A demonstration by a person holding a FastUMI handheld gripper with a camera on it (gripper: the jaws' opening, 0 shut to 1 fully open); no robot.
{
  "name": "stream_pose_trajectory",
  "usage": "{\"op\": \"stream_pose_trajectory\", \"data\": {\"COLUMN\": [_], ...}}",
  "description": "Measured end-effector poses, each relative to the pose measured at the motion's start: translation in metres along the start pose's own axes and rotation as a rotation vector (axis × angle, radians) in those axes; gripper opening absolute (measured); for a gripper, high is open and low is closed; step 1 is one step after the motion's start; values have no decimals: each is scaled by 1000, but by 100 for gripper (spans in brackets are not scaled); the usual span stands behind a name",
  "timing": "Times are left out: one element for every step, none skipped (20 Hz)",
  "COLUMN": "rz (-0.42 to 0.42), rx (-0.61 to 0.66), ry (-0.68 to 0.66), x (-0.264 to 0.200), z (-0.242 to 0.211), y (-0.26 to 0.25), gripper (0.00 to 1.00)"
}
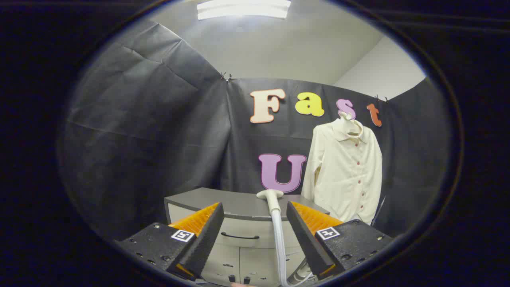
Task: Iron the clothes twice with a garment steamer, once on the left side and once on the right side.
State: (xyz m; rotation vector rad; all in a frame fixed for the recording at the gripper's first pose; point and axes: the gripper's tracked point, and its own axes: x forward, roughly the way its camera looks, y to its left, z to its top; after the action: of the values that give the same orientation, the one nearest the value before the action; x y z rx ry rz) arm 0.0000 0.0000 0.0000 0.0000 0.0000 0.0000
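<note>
While the gripper (254, 223) hangs in the near part of the booth, its two fingers stand wide apart and press on nothing. Between them, closer to the right finger (306, 235), the steamer (272, 200) shows: a pale flat head with a short neck, lying on the far part of a grey cabinet top (239, 205). From the neck a pale ribbed hose (279, 243) runs down toward the near side, passing just left of the right finger without clearly touching it. Whether the head rests flat on the top or sits a little above it cannot be told.

Beyond the fingers the cabinet (239, 239) shows a light front with a drawer and a dark curved handle (240, 236), and door fronts below it. Small dark parts sit low on those doors, too small to make out.

Far to the right, past the right finger and well apart from the steamer, a cream shirt (346, 171) hangs on a pale hanger (347, 116) against the black cloth wall (159, 131). It faces the gripper, collar up, with a row of small reddish buttons down the front and both sleeves hanging at its sides. Its hem falls just behind the cabinet's right end.

Above the cloth, a white ceiling carries a bright light panel (244, 8).
</note>
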Motion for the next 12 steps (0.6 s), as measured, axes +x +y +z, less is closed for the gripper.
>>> {"op": "stream_pose_trajectory", "data": {"rz": [1,1,3,4,-1,-8,-10,-9,-10,-12,-11,-10], "rx": [2,7,11,8,1,-7,-13,-15,-15,-19,-26,-32], "ry": [1,7,16,22,24,24,21,15,9,7,7,10], "x": [-1,-1,0,0,-1,-1,-2,-3,-4,-4,-5,-6], "z": [1,1,-1,-2,-3,-3,-3,-3,-2,-1,-3,-4], "y": [2,3,3,3,1,-1,-1,0,-1,-1,-1,-1], "gripper": [95,95,95,96,96,96,96,96,96,96,96,96]}}
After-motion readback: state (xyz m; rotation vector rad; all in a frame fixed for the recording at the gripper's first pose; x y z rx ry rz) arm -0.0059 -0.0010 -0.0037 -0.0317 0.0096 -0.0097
